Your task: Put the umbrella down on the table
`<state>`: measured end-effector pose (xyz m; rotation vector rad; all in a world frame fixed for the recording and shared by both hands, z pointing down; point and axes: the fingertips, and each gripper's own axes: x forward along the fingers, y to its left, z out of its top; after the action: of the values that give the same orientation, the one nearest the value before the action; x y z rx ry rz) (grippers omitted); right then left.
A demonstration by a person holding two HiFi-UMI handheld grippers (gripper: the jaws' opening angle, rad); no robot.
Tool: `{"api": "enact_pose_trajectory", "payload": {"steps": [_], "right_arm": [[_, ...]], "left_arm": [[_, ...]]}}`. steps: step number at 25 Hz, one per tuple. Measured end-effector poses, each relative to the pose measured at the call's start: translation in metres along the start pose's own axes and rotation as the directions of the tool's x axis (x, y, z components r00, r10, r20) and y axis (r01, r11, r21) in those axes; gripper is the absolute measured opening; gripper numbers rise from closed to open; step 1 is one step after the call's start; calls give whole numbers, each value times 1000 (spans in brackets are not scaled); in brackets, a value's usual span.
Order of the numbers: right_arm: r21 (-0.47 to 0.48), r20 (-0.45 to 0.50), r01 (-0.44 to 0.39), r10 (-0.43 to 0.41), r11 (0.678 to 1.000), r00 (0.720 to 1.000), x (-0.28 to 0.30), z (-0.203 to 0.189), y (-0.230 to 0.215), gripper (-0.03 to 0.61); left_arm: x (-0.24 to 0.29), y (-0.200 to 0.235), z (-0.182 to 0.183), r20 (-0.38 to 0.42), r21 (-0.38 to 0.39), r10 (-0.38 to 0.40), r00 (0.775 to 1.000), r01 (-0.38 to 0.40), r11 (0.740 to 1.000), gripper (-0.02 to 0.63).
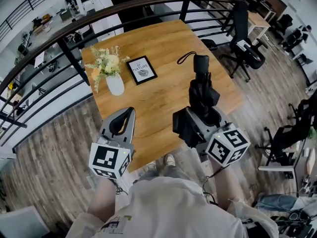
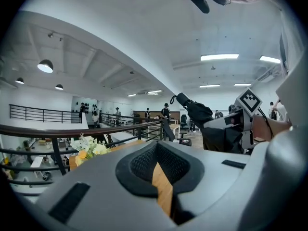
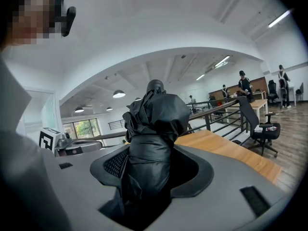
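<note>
Right gripper (image 1: pixel 203 114): was at lower centre-right of the head view, pointing away from the person and a little downward. Its jaws were clamped on the black fabric of the umbrella (image 1: pixel 202 90).
Umbrella: folded and black. It stuck out forward past the jaws with its handle and strap loop at the far end. It was carried in the air over the near right part of the table (image 1: pixel 163 98), not lying on it.
Left gripper (image 1: pixel 124 120): was at lower left of the head view, over the table's near edge and level with the right one. Its jaw tips were pressed together with nothing between them.
Forearms (image 1: pixel 104 202): both reached forward from the bottom edge, side by side.
Table: wooden. A vase of flowers (image 1: pixel 113 78) and a framed picture (image 1: pixel 142 69) stood at its far left.
</note>
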<state>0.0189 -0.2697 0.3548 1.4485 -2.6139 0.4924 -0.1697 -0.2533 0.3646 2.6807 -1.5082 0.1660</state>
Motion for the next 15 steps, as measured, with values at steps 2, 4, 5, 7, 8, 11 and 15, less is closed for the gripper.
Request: {"api": "enact_pose_trajectory", "payload": {"steps": [2, 4, 5, 7, 8, 11, 15], "right_arm": [[-23, -31, -16, 16, 1000, 999, 16, -1, -6, 270], [-35, -50, -34, 32, 999, 998, 35, -4, -12, 270], [-37, -62, -39, 37, 999, 997, 44, -6, -16, 270], [-35, -97, -40, 36, 999, 995, 63, -16, -28, 270], [-33, -118, -40, 35, 999, 992, 72, -23, -35, 270], [-41, -183, -45, 37, 998, 982, 98, -46, -50, 270], [-74, -275, -47, 25, 996, 961, 133, -84, -69, 271]], "left_arm": [[12, 7, -3, -13, -8, 7, 1000, -7, 1000, 17], [25, 13, -7, -25, -5, 14, 1000, -14, 1000, 17], [33, 15, -10, -31, -5, 19, 999, -19, 1000, 17], [50, 19, -20, -54, -19, 26, 998, -27, 999, 17], [58, 20, -27, -70, -31, 27, 997, -30, 999, 17], [76, 22, -44, -108, -47, 31, 994, -36, 998, 17], [97, 23, -71, -156, 8, 43, 987, -42, 999, 17]]}}
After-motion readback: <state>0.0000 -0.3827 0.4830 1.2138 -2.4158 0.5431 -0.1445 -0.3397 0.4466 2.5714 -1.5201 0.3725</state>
